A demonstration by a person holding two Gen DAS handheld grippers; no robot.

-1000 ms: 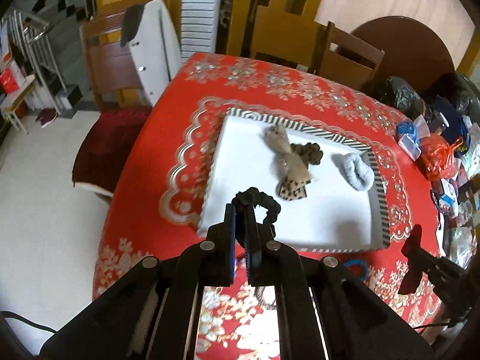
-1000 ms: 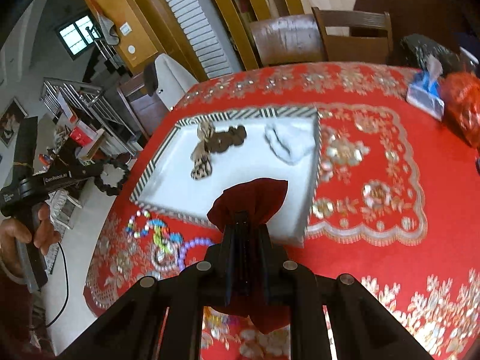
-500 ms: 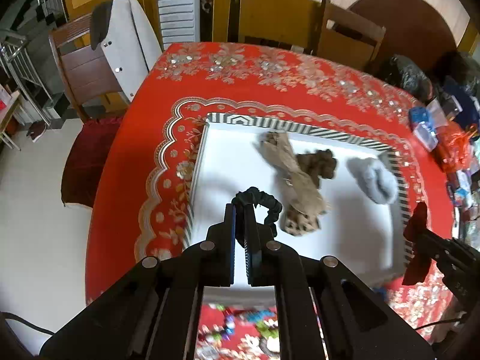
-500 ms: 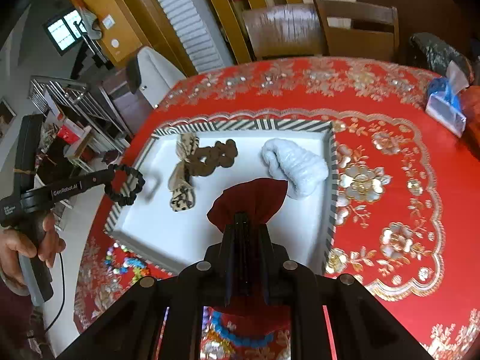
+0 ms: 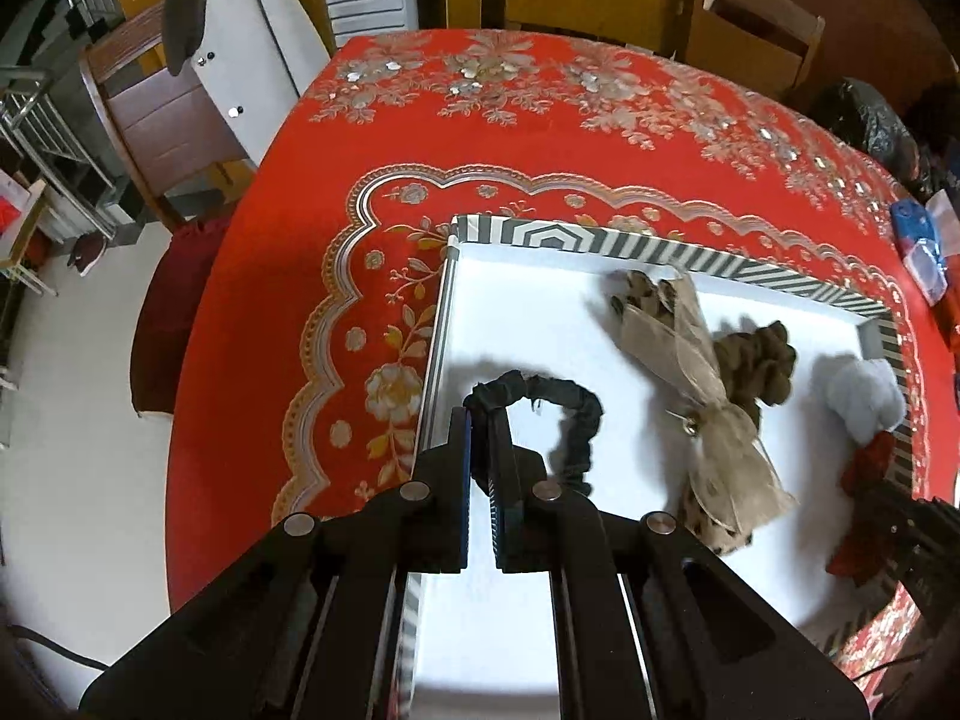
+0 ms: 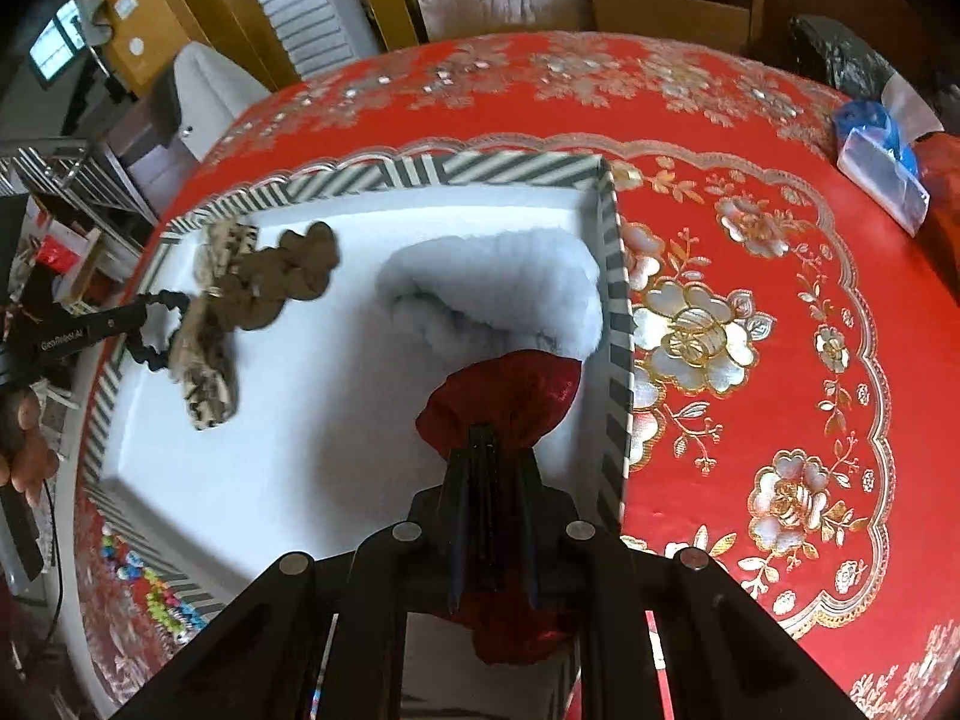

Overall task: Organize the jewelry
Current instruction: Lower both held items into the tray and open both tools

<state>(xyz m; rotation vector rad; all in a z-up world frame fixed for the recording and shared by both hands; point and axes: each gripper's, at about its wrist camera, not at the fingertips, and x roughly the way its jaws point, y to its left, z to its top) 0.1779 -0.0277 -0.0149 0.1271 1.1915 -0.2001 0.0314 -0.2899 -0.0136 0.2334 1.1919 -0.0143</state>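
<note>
My left gripper (image 5: 480, 420) is shut on a black scrunchie (image 5: 564, 414) and holds it over the left part of a white tray with a striped rim (image 5: 576, 237). My right gripper (image 6: 483, 438) is shut on a dark red scrunchie (image 6: 510, 384) over the tray's right part (image 6: 612, 276). In the tray lie a beige leopard-print bow (image 5: 696, 372), a brown scrunchie (image 5: 756, 360) and a fluffy white scrunchie (image 6: 498, 288). The left gripper with its scrunchie also shows in the right wrist view (image 6: 150, 324).
The tray sits on a red floral tablecloth (image 5: 360, 240). Coloured bead strings (image 6: 150, 588) lie on the cloth by the tray's near-left corner. A blue tissue pack (image 6: 882, 156) and bags sit at the right. Wooden chairs (image 5: 174, 114) surround the table.
Both grippers have moved forward and lower over the tray, each still holding its scrunchie. The tray and its contents now look much closer.
</note>
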